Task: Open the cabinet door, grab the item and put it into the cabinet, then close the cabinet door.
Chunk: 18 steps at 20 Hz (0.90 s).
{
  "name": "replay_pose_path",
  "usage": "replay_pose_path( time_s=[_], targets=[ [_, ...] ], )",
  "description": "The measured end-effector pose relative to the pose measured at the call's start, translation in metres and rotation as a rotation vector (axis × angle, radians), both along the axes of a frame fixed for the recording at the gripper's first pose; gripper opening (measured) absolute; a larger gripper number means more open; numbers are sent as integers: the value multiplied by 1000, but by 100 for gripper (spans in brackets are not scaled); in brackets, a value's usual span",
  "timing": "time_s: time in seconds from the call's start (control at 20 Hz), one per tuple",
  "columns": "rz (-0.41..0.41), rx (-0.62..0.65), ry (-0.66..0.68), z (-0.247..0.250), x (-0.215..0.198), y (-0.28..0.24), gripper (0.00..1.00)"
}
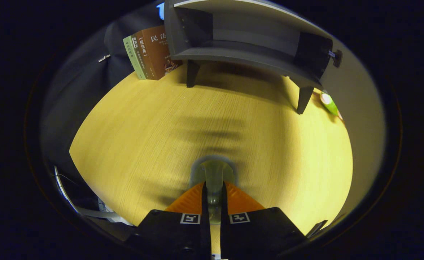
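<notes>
Yellow wood-grain tabletop [132, 144] spreads under the whole scene, dark booth cloth behind it. Low over that surface, the gripper [214, 187] has its two fingers drawn narrow, both pressed against a clear glass item [213, 173] that sits between them and pokes out just ahead of the tips; its rounded rim shows against the wood. Soft blurred shadows lie on the table just beyond the glass. Farther ahead stands the grey cabinet [240, 54] on short dark legs, its door [356, 94] swung out to the right side and the inner shelf space open toward the gripper. Left of the cabinet, a few books [150, 54] lean together. Near the cabinet's right leg lies a small green object [329, 103], well apart from the gripper.
</notes>
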<state>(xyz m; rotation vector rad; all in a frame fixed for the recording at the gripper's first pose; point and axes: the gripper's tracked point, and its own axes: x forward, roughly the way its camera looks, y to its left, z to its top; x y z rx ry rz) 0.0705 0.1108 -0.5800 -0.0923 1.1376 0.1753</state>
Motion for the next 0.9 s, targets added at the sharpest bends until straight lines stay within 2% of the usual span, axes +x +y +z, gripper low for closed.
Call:
replay_pose_path(
  time_s=[0.2,0.45,0.65,0.9],
  targets=[
    [-7,61,-76,66,17,1,14],
    [58,-7,-245,162,54,-14,14],
    [66,-43,-411,236,103,-10,14],
    [68,6,-570,302,173,17,14]
  ],
)
